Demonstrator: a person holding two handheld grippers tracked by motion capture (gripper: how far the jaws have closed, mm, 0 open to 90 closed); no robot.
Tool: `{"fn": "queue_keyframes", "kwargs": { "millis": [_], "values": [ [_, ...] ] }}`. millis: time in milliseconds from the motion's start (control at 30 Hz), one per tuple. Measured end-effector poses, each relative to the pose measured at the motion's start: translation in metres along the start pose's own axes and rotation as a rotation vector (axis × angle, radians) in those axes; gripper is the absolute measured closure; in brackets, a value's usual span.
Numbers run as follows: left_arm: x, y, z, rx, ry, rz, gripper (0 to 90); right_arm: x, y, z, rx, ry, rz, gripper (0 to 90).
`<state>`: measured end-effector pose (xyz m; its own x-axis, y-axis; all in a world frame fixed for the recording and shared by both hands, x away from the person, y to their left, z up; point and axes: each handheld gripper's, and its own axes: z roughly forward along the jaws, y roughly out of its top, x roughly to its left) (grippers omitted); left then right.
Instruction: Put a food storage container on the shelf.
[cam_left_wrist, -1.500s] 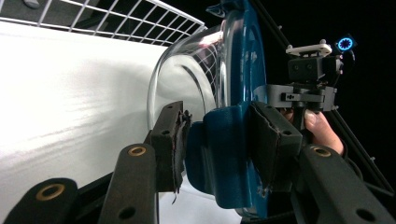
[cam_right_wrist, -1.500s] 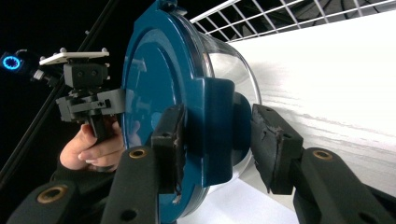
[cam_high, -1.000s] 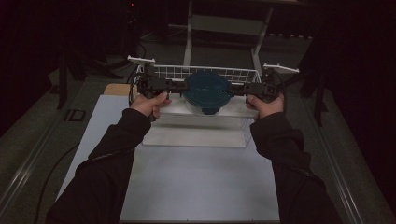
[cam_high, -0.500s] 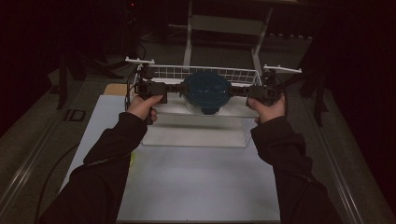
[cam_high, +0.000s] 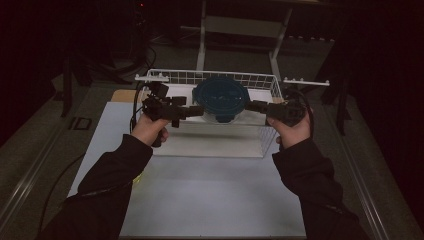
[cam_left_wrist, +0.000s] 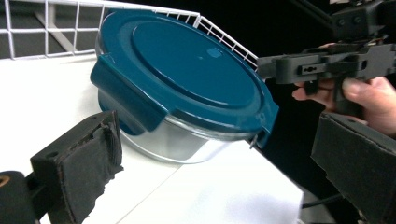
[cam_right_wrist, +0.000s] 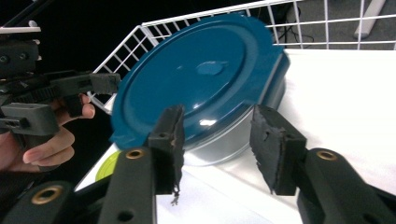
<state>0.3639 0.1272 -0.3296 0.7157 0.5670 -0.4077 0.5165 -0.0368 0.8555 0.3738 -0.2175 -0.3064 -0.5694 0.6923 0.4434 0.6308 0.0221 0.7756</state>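
Note:
A round glass container with a teal lid sits in a white wire basket at the far end of the white table. My left gripper points at its left side, and my right gripper at its right side. In the left gripper view the jaws have just been opening and stand wide apart, short of the container. In the right gripper view the jaws have just been closing a little. They are still apart with nothing between them, and the container lies just beyond.
The basket's front is open and its wire walls rise behind and beside the container. The white table top stretches toward the person. A metal stand rises behind the basket. A yellow-green patch shows at the table's edge.
The left jaws have opened wide. Both hands have drawn back a little from the container toward the person. The container has not moved.

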Motion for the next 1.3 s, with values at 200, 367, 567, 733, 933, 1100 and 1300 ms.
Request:
{"fn": "queue_keyframes", "kwargs": {
  "millis": [200,367,567,733,933,1100,1300],
  "values": [
    [-0.012,-0.014,-0.010,-0.033,-0.005,0.058,1.2,0.021,-0.024,-0.001,0.055,0.059,-0.054,76.1],
    [-0.021,-0.030,-0.016,-0.024,0.019,0.098,1.3,0.034,-0.042,0.004,0.084,0.088,-0.094,90.0],
    [-0.030,-0.052,-0.020,0.007,0.031,0.146,1.3,0.042,-0.051,0.020,0.111,0.127,-0.089,90.0],
    [-0.032,-0.068,-0.023,0.030,0.035,0.160,1.3,0.038,-0.047,0.030,0.106,0.124,-0.059,90.0],
    [-0.028,-0.081,-0.026,0.034,0.025,0.136,1.2,0.035,-0.038,0.037,0.099,0.107,-0.047,90.0],
    [-0.027,-0.085,-0.028,0.037,0.023,0.148,1.3,0.032,-0.034,0.042,0.087,0.093,-0.032,90.0],
    [-0.028,-0.087,-0.028,0.043,0.025,0.161,1.3,0.029,-0.029,0.047,0.078,0.075,-0.030,90.0]
  ]
}}
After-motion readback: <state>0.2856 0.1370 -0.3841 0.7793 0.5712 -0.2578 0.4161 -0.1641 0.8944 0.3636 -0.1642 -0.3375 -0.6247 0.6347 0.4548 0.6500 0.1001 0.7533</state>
